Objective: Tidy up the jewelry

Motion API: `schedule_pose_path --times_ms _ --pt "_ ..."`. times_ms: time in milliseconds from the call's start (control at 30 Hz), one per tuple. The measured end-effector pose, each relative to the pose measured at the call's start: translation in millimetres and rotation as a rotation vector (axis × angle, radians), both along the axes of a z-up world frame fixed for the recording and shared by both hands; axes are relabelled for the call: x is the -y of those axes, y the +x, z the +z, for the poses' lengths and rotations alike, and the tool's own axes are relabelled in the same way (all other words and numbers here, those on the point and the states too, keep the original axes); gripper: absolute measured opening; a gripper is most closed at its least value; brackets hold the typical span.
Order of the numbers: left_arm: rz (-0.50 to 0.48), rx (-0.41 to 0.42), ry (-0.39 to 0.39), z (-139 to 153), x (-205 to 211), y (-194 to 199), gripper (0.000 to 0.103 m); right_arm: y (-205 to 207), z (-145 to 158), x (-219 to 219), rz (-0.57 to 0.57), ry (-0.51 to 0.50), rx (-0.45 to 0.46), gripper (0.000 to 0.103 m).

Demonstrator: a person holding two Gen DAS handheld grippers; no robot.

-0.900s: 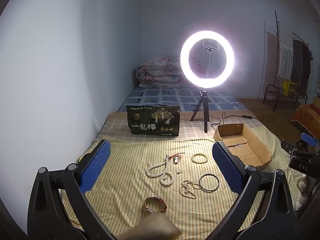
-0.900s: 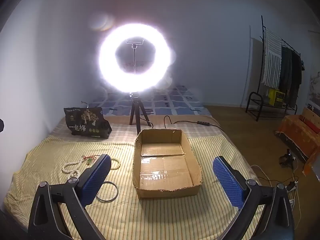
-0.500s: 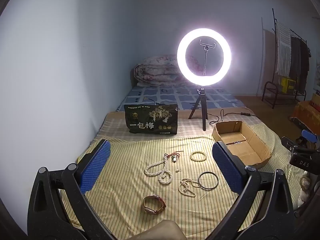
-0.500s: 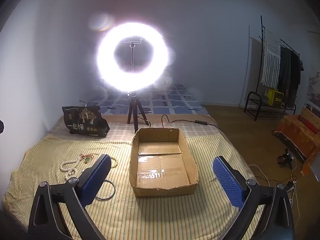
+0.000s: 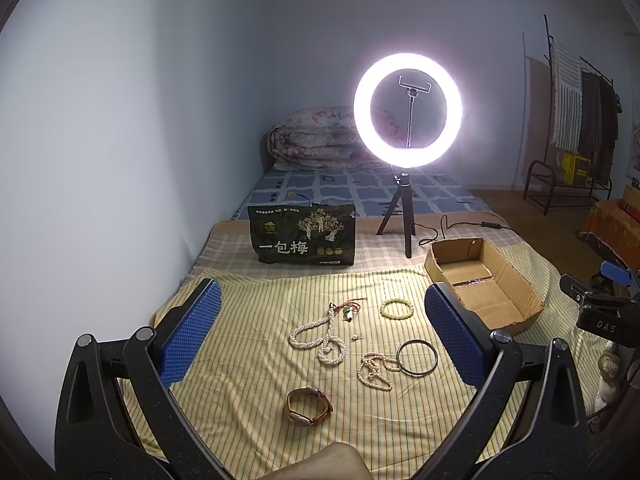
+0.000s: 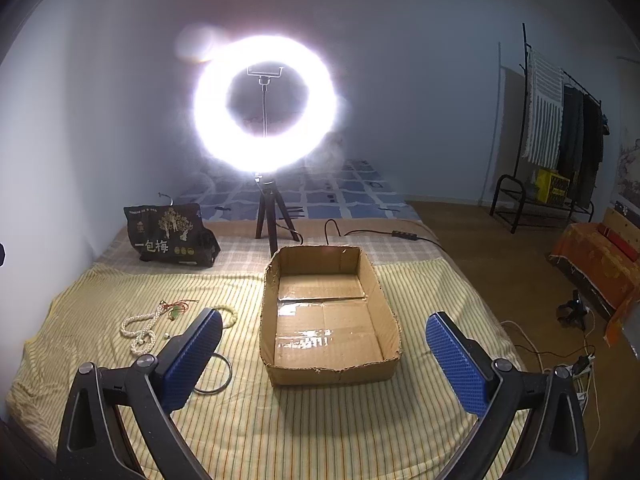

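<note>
the left tongs (image 5: pixel 320 332) stand spread as wide as they go, both blue-padded fingers (image 5: pixel 188 332) clear of everything and nothing between them; they tilt gently downward, hanging in the air. the right tongs (image 6: pixel 322 356) are likewise fully spread, blue pads apart and gripping nothing, tilted downward. in the left wrist view the right tongs (image 5: pixel 604 304) show at the far right edge as a dark body with a blue tip, well apart from the left. a bare part of the person (image 5: pixel 328 462), perhaps a knee or forearm, shows at the bottom edge between the left fingers.
</note>
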State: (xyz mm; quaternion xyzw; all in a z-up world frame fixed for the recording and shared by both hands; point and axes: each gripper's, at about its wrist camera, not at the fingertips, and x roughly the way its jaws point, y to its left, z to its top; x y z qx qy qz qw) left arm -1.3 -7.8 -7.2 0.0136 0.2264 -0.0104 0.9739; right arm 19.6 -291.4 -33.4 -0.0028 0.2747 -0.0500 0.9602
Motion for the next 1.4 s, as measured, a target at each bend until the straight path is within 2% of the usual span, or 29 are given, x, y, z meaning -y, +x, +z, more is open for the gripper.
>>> schedule_pose_path --times_ms 1400 --pt "0.002 0.001 0.002 1.6 -0.7 0.6 0.103 -2.8 1.1 2.6 -0.006 0.003 0.002 0.103"
